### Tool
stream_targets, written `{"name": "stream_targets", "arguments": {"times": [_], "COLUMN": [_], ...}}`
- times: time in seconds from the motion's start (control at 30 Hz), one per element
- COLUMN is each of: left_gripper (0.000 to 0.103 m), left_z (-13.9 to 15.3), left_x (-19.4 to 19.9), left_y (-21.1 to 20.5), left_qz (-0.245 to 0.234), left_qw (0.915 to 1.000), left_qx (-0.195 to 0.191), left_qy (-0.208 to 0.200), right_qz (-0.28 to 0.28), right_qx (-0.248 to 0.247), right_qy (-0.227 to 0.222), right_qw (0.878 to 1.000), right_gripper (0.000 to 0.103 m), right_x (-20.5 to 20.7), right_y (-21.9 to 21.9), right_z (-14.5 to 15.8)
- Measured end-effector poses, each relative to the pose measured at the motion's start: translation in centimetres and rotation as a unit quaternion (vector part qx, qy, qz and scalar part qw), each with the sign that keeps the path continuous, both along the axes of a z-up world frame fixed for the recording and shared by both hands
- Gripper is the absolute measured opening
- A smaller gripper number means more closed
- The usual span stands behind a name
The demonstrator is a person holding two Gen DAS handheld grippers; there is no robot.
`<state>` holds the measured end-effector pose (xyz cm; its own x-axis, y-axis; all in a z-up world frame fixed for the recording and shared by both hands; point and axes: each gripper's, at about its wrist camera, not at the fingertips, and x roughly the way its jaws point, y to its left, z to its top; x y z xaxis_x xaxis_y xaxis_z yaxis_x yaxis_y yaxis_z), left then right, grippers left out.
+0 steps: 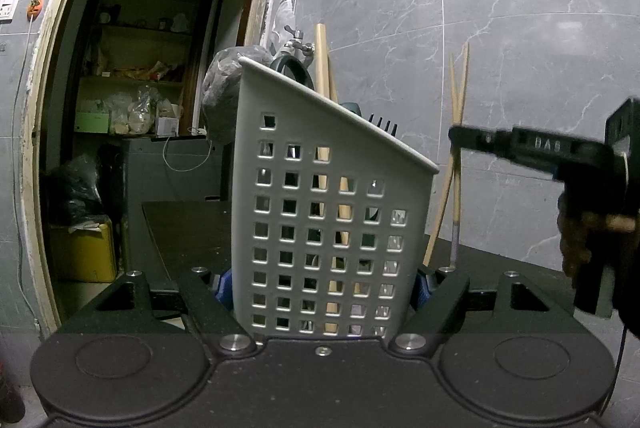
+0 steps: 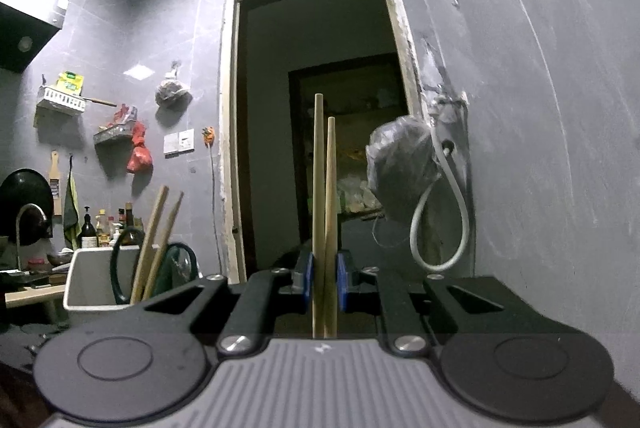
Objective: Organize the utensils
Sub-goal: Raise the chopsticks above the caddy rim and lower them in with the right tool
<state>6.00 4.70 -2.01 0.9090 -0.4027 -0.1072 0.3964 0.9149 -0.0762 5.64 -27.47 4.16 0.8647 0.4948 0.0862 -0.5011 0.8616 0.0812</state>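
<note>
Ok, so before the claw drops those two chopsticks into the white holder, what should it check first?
1. Right claw pinches the chopsticks between its blue pads: ok.
2. Chopsticks stand upright, side by side: ok.
3. Left claw clamps the white holder steady on both sides: ok.
4. Holder stands upright on the dark counter: ok.
5. Room left inside, beside the wooden sticks and dark utensils already there: cannot tell.
6. Chopsticks above the holder's opening: not ok; they are off to its side.
</note>
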Motion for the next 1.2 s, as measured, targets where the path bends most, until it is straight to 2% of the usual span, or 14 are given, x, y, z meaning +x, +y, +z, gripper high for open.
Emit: {"name": "stream_targets", "arguments": {"times": [0.23, 0.4, 0.67, 0.87, 1.07, 1.2], "left_gripper": [0.078, 0.078, 0.078, 0.078, 0.078, 0.078], "left_z": [0.0, 0.0, 0.0, 0.0, -0.1, -0.1], "left_x": [-0.1, -0.1, -0.2, -0.2, -0.4, -0.4], "left_y": [0.0, 0.0, -0.1, 0.1, 0.1, 0.1], "left_qz": [0.0, 0.002, 0.002, 0.001, 0.001, 0.002], "left_qw": [1.0, 1.0, 1.0, 1.0, 1.0, 1.0], "left_qx": [-0.001, -0.002, -0.002, -0.004, -0.004, -0.004], "left_qy": [-0.002, -0.002, -0.002, -0.003, -0.005, -0.006], "right_qz": [0.025, 0.049, 0.116, 0.167, 0.197, 0.197], "right_qx": [-0.012, -0.018, -0.008, 0.005, 0.02, 0.014], "right_qy": [-0.002, 0.002, -0.024, -0.039, -0.039, -0.042], "right_qw": [1.0, 0.999, 0.993, 0.985, 0.979, 0.979], "right_gripper": [0.014, 0.014, 0.014, 0.014, 0.014, 0.015], "right_x": [-0.3, -0.7, -1.8, -1.7, -1.0, -0.7], "right_y": [0.8, 1.4, 3.5, 5.7, 7.3, 8.0], "right_z": [3.8, 8.1, 14.5, 15.6, 14.2, 13.1]}}
